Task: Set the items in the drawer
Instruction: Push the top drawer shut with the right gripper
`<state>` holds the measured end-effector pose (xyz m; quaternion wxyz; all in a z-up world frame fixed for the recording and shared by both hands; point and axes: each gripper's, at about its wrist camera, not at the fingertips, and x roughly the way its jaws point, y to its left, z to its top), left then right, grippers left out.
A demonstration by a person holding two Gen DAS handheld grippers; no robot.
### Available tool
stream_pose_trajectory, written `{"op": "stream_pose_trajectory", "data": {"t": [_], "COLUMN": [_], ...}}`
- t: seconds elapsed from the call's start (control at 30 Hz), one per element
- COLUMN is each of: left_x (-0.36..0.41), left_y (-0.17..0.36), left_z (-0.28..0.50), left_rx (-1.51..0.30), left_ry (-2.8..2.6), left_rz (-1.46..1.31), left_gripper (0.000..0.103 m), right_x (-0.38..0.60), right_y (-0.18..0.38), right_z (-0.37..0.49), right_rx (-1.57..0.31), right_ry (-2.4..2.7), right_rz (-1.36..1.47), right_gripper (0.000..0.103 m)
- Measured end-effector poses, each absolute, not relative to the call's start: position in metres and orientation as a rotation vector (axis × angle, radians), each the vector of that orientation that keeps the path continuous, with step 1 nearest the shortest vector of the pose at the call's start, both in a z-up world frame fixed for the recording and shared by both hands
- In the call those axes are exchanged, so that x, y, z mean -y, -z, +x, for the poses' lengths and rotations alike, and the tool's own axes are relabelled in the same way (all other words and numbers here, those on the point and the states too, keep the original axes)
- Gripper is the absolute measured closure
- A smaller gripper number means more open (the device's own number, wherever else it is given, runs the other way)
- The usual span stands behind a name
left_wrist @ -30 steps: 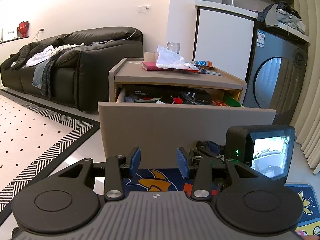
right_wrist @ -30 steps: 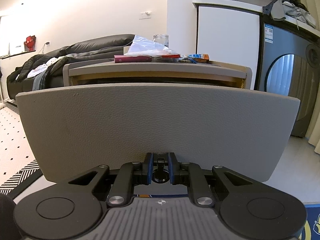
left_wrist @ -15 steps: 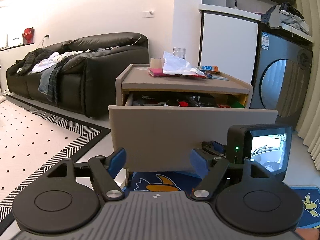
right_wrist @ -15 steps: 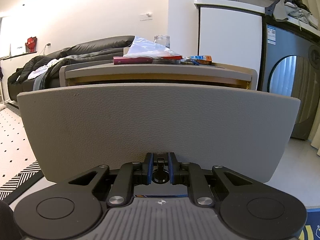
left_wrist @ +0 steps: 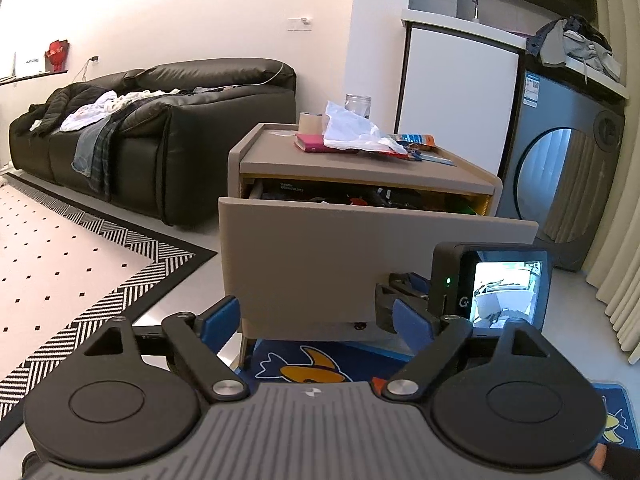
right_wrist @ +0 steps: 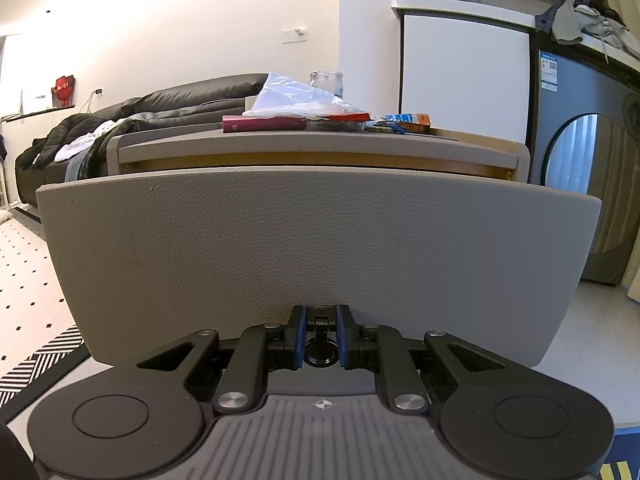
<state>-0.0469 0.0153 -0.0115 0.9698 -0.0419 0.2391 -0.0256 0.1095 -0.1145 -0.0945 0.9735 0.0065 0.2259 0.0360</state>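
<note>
A grey side table (left_wrist: 360, 164) stands with its drawer (left_wrist: 340, 260) pulled out; dark, mixed items (left_wrist: 360, 200) lie inside. On its top are a pink book (left_wrist: 312, 144), a clear plastic bag (left_wrist: 352, 132), a tape roll (left_wrist: 310, 122) and a glass jar (left_wrist: 357, 104). My left gripper (left_wrist: 316, 316) is open and holds nothing, a short way in front of the drawer front. My right gripper (right_wrist: 320, 320) is shut on a small black handle (right_wrist: 320, 354) at the lower edge of the drawer front (right_wrist: 320, 240). It also shows in the left wrist view, where the right gripper (left_wrist: 394, 292) sits low on the drawer front.
A black sofa (left_wrist: 160, 120) with clothes on it stands to the left, behind a patterned rug (left_wrist: 60, 260). A washing machine (left_wrist: 568, 184) and a white cabinet (left_wrist: 456, 92) are to the right. A blue cartoon mat (left_wrist: 320, 364) lies under the table.
My left gripper has opened wider and drawn back from the drawer, so the table looks smaller. The right gripper has stayed shut on the handle.
</note>
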Motion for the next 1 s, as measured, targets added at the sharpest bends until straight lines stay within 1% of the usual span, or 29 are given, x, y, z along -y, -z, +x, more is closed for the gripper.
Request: {"op": "stream_pose_trajectory", "data": {"t": [0.1,0.4,0.5,0.6,0.63,1.0], "left_x": [-0.015,-0.014,-0.014,-0.014,-0.015,-0.01], "left_y": [0.01,0.007,0.004,0.002,0.001,-0.002], "left_z": [-0.047,-0.046,-0.044,-0.042,-0.041,-0.037], "left_rx": [-0.476,-0.478,-0.473,-0.467,-0.47,-0.488], "left_ry": [0.05,0.055,0.057,0.06,0.054,0.09], "left_rz": [-0.082,-0.094,-0.081,-0.068,-0.066,-0.064], "left_gripper": [0.011,0.011,0.008,0.001,0.0,0.0], "right_x": [0.115,0.113,0.112,0.112,0.112,0.109], "right_y": [0.095,0.097,0.098,0.098,0.098,0.101], "right_z": [0.114,0.131,0.136,0.141,0.143,0.165], "right_rx": [-0.456,-0.448,-0.445,-0.442,-0.441,-0.429], "right_ry": [-0.073,-0.072,-0.072,-0.072,-0.073,-0.069], "right_rz": [0.013,-0.003,-0.009,-0.014,-0.016,-0.022], "right_gripper": [0.086,0.086,0.086,0.086,0.086,0.086]}}
